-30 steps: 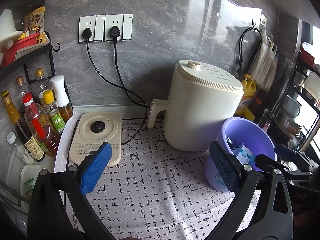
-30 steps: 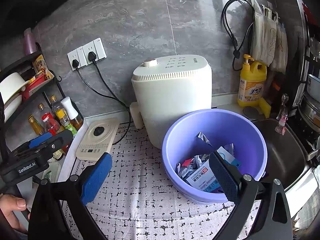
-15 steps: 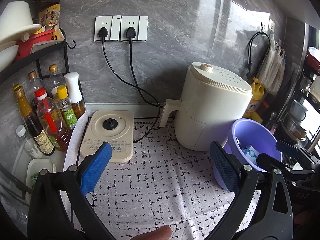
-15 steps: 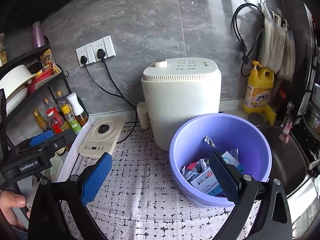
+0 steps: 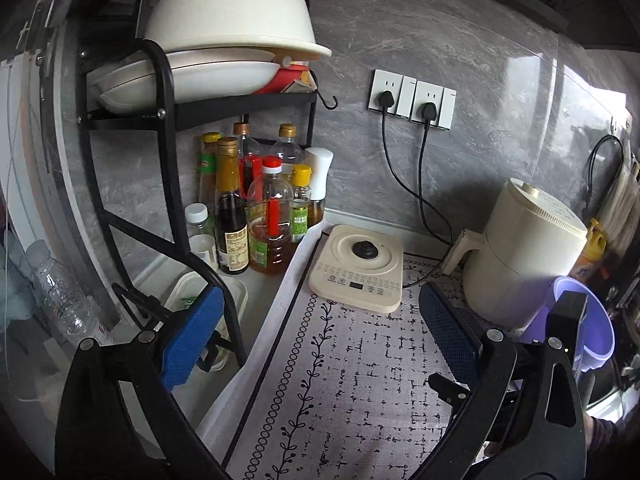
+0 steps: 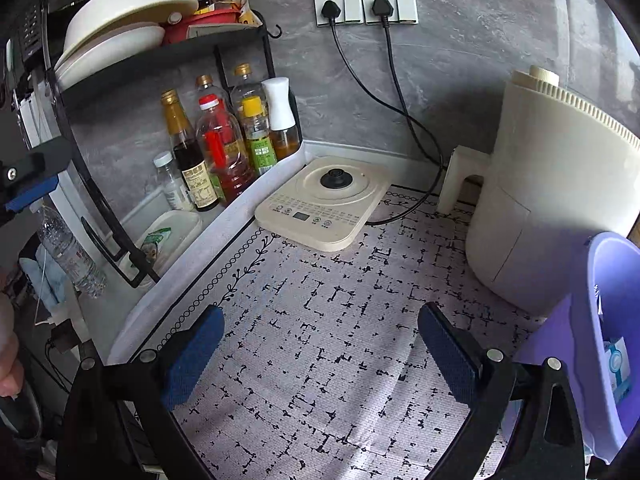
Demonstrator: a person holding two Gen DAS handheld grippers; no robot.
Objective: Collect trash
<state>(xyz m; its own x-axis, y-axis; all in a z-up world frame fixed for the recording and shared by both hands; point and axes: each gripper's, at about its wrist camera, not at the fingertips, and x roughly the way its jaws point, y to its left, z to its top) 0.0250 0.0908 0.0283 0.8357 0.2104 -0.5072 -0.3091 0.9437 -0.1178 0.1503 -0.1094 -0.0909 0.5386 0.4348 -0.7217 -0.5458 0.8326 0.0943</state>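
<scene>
A purple plastic bucket (image 6: 604,320) stands on the patterned counter mat at the far right, next to a cream air fryer (image 6: 560,184); a white and blue wrapper (image 6: 618,364) shows inside it. The bucket also shows in the left wrist view (image 5: 592,328), partly hidden by my right gripper's body. My left gripper (image 5: 320,336) is open and empty above the mat's left edge. My right gripper (image 6: 320,356) is open and empty above the mat, left of the bucket. An empty clear water bottle (image 6: 70,252) stands left of the rack.
A black rack (image 5: 168,128) at the left holds bowls above and several sauce bottles (image 5: 264,216) below. A cream induction base (image 5: 360,268) sits on the mat (image 6: 328,320). Two cables run from wall sockets (image 5: 412,96). A white lidded box (image 6: 168,236) lies under the rack.
Both grippers have swung left, away from the bucket, toward the rack and bottles. The bucket has slid to the right edge of both views. Both stay open.
</scene>
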